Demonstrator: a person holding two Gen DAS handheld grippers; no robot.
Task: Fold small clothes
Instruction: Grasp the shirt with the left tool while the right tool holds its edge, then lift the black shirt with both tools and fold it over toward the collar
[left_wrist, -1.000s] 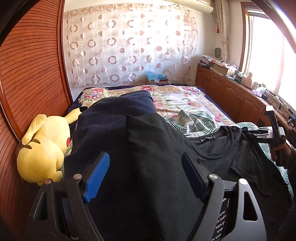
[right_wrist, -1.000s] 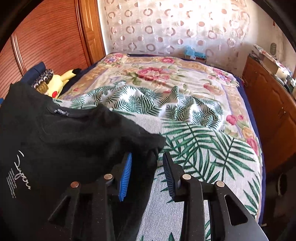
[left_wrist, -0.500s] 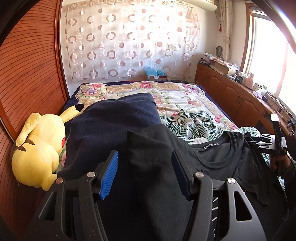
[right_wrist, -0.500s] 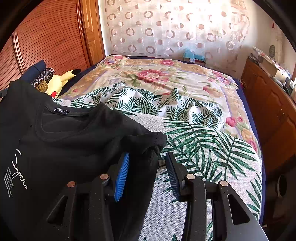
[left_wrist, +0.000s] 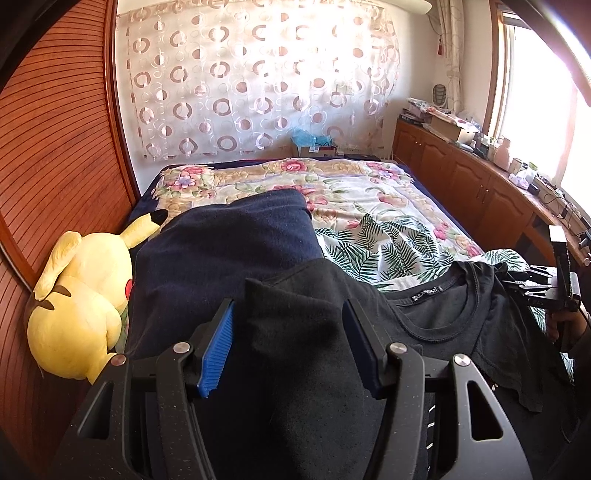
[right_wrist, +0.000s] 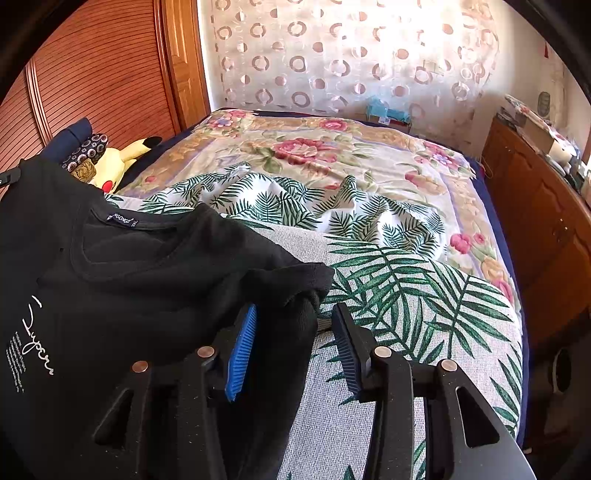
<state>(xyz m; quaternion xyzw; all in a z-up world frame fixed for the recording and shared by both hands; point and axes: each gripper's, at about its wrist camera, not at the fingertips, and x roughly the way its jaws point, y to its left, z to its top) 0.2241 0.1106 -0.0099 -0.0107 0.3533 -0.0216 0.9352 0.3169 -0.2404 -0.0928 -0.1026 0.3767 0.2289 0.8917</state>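
Note:
A black T-shirt (left_wrist: 436, 325) with white lettering (right_wrist: 33, 343) lies spread on the bed. My left gripper (left_wrist: 288, 314) is open, its blue pads either side of the shirt's left shoulder and sleeve fold. My right gripper (right_wrist: 291, 317) is open, its pads around the bunched right sleeve (right_wrist: 295, 291). The right gripper also shows at the far right of the left wrist view (left_wrist: 532, 288), at the shirt's other sleeve.
A dark navy garment (left_wrist: 229, 243) lies under the shirt's left side. A yellow plush toy (left_wrist: 77, 302) sits against the wooden wardrobe (left_wrist: 55, 155). The bed has a floral and palm-leaf cover (right_wrist: 369, 206). Wooden cabinets (left_wrist: 472, 188) line the right.
My left gripper's jaws have narrowed around the shirt's shoulder fold and moved forward along it. My right gripper has shifted slightly at the sleeve, jaws still apart.

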